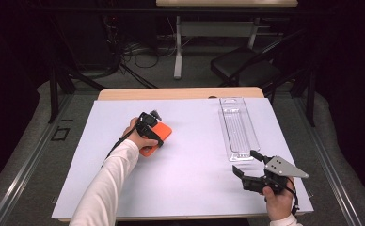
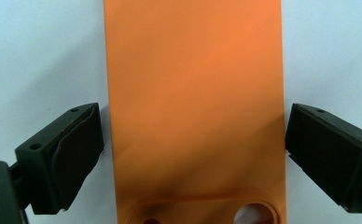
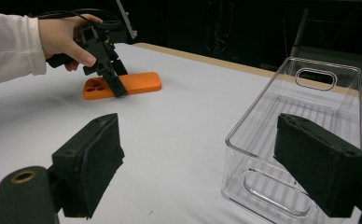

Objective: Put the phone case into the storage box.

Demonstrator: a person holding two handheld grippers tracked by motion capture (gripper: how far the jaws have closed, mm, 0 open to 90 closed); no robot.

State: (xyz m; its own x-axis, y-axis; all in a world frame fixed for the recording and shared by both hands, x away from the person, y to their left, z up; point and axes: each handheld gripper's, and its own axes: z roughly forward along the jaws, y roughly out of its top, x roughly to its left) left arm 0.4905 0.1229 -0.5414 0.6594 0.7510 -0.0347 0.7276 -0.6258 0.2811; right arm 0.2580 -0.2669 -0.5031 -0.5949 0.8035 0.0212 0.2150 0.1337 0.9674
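An orange phone case (image 1: 164,131) lies flat on the white table cover, left of centre. My left gripper (image 1: 148,125) points down over it and is open. In the left gripper view the case (image 2: 193,93) runs up between the two jaws, each a hair off a long edge, with the camera cut-outs at the bottom. My right gripper (image 1: 246,162) hovers open near the front right corner with nothing between its jaws. In the right gripper view the case (image 3: 137,83) and the left gripper (image 3: 116,86) show far left, beyond the right gripper (image 3: 202,163).
A long clear plastic bin (image 1: 237,127) stands empty at the right, its near end just beyond my right gripper; its wall (image 3: 263,186) is close by the right jaw. White cover (image 1: 194,165) spans the table. A dark chair (image 1: 242,66) stands behind the table.
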